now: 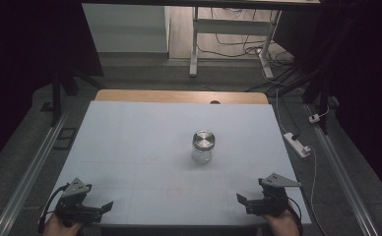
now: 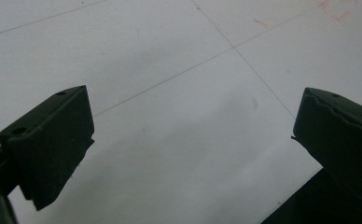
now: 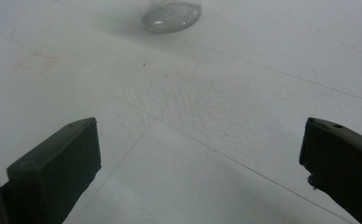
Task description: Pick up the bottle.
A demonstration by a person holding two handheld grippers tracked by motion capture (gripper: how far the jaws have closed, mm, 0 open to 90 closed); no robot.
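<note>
A clear glass jar [image 1: 203, 147] with a metal screw lid stands upright near the middle of the white table [image 1: 130, 142]. Its base [image 3: 171, 15] appears at the top of the right gripper view. My left gripper [image 1: 106, 206] rests at the table's front left corner, held by a hand, jaws wide apart over bare table [image 2: 193, 140]. My right gripper [image 1: 242, 199] sits at the front right corner, jaws also wide apart, with nothing between them [image 3: 202, 154]. Both grippers are well short of the jar.
A wooden strip [image 1: 179, 96] borders the table's far edge. A white power strip [image 1: 297, 144] and cables lie on the floor to the right. Metal rails [image 1: 31, 167] run along both sides. Desk legs [image 1: 194, 44] stand beyond the table.
</note>
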